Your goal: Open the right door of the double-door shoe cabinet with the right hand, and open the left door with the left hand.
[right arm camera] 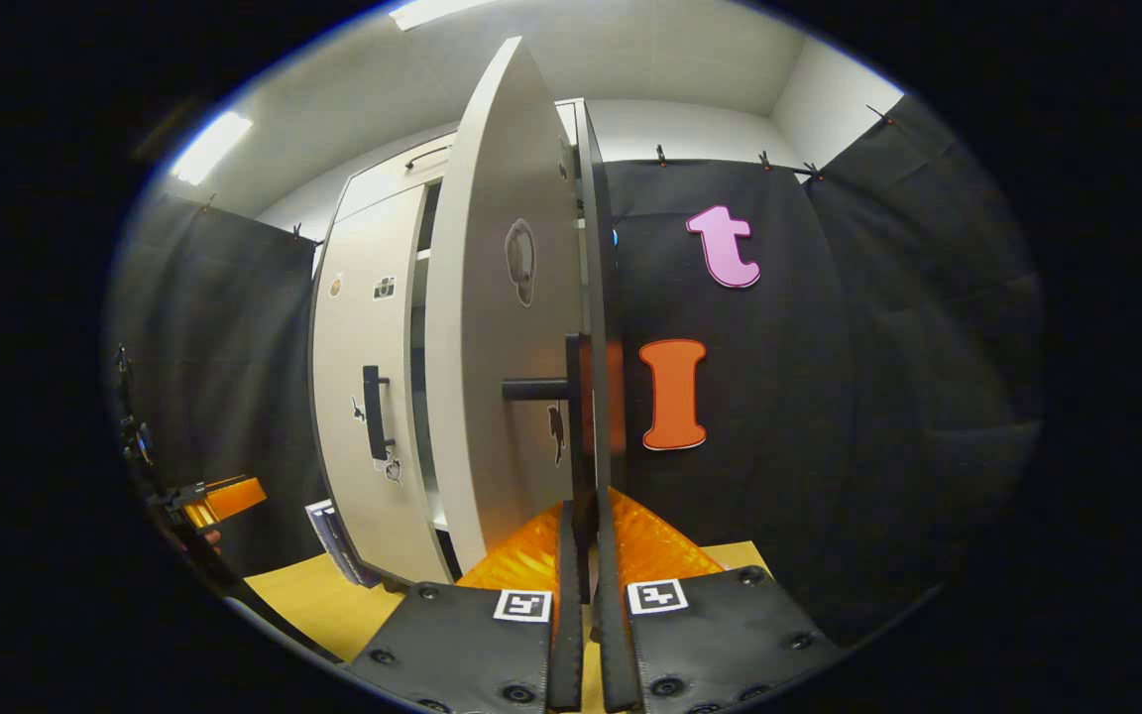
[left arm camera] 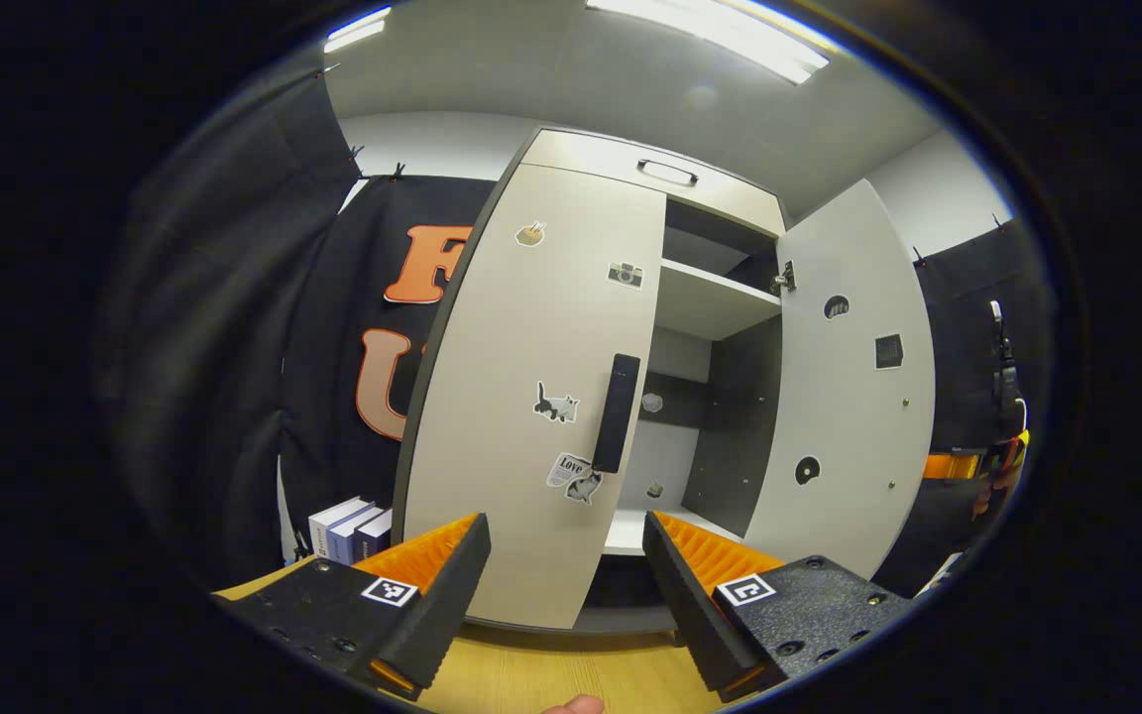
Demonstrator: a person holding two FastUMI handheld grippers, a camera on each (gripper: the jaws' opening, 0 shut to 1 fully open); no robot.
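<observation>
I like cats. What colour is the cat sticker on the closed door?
Grey and black, on the pale left door; the cat sticker shows best in the left gripper view.

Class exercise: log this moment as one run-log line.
right door: open | right gripper: shut on right door handle | left door: closed | left gripper: open

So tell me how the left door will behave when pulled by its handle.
The left door looks like a rigid flat panel, so it probably swings stiffly without flexing. Its bar handle stands proud, likely giving the open left tool a secure grip.
</observation>
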